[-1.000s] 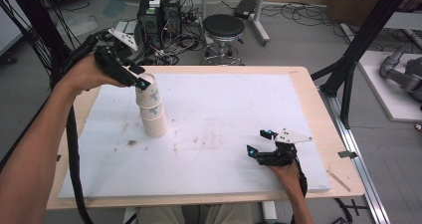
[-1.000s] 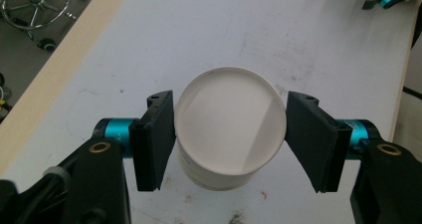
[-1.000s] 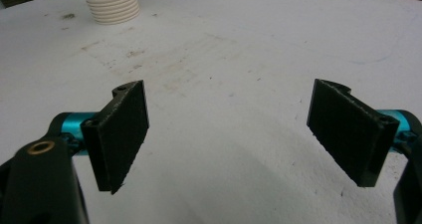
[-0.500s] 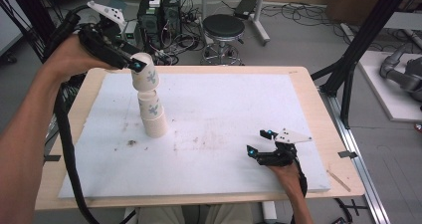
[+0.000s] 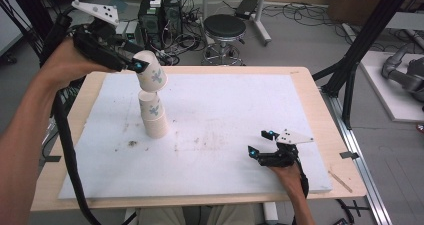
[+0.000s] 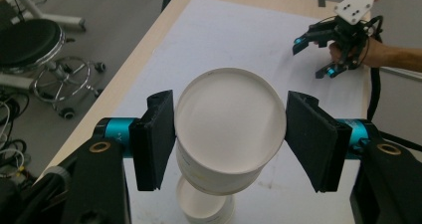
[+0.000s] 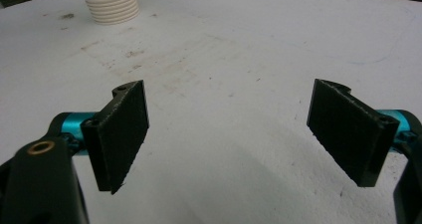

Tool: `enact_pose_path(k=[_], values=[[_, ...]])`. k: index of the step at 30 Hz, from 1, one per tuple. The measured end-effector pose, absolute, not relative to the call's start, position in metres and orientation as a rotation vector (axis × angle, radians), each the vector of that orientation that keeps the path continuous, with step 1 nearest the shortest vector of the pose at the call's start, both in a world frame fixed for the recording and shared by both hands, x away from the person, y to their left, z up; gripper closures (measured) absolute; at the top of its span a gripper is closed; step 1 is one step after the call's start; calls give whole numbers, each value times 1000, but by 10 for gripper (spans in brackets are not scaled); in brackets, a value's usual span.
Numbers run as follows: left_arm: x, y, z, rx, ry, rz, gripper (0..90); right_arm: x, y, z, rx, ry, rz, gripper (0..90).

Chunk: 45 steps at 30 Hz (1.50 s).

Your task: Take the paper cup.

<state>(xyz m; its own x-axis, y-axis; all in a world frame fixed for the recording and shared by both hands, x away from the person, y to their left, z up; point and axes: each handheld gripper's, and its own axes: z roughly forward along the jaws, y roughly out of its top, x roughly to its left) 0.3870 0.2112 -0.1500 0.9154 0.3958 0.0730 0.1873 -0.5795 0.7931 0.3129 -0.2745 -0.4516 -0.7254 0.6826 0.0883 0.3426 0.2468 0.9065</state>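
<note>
One paper cup point(image 6: 229, 129) between left gripper point(image 6: 230, 134) fingers point(image 6: 155, 139).

Cream paper cups point(image 5: 151, 102) with grey-blue print, black tongs point(image 6: 229, 134) with teal fittings, white stained mat point(image 5: 240, 110), pale wooden counter point(image 5: 320, 100)

Wooden table point(image 5: 310, 87), white board point(image 5: 235, 110) across it, cup stack point(image 5: 154, 116) standing on the board.

The board covers most of the tabletop, leaving bare wood along every edge. It's scuffed, with dark specks point(image 5: 132, 143) near the stack's base and faint brown smears toward the middle. The paper-cup stack sits upside down, left of centre. At the near right, a hand point(image 5: 290, 175) rests on the board.
</note>
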Motion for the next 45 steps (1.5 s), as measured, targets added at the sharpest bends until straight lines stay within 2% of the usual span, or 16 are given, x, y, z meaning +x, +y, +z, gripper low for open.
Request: enact_pose_path(k=[10,22,30,45], values=[[353,202,-180,2052,301,273,376,311,-276,-452,943,2175,1484,171],[331,187,-251,1815,263,181,376,312,-276,-452,947,2175,1488,171],[317,186,-300,1740,265,160,376,313,-277,-452,957,2178,1489,171],[301,175,-348,1723,240,133,375,313,-277,-452,967,2180,1484,171]])
